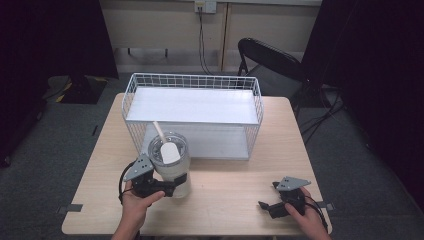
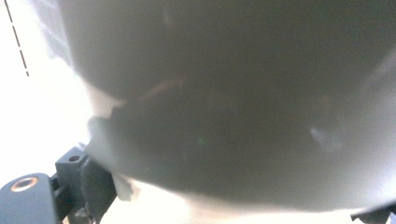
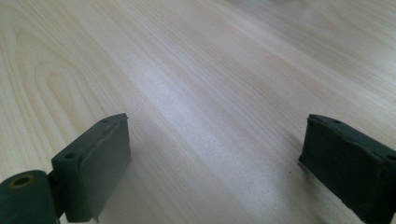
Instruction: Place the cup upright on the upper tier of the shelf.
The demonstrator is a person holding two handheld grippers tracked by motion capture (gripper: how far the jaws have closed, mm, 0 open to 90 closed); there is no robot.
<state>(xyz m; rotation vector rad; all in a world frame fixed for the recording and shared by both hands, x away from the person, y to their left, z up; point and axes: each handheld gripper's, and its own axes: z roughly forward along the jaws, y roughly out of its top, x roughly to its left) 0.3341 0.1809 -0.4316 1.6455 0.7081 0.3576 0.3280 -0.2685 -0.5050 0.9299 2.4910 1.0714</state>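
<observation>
Blurred grey jar [image 2: 233, 102] wall between left claw [image 2: 233, 205] jaws.

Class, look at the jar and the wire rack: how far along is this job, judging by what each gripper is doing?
Done: the left gripper has closed on the clear jar, which has a white scoop in it. In hand: the jar sits on the table just in front of the wire rack. Left: probably moving it onto the rack. The right gripper rests open on the table, holding nothing.
</observation>
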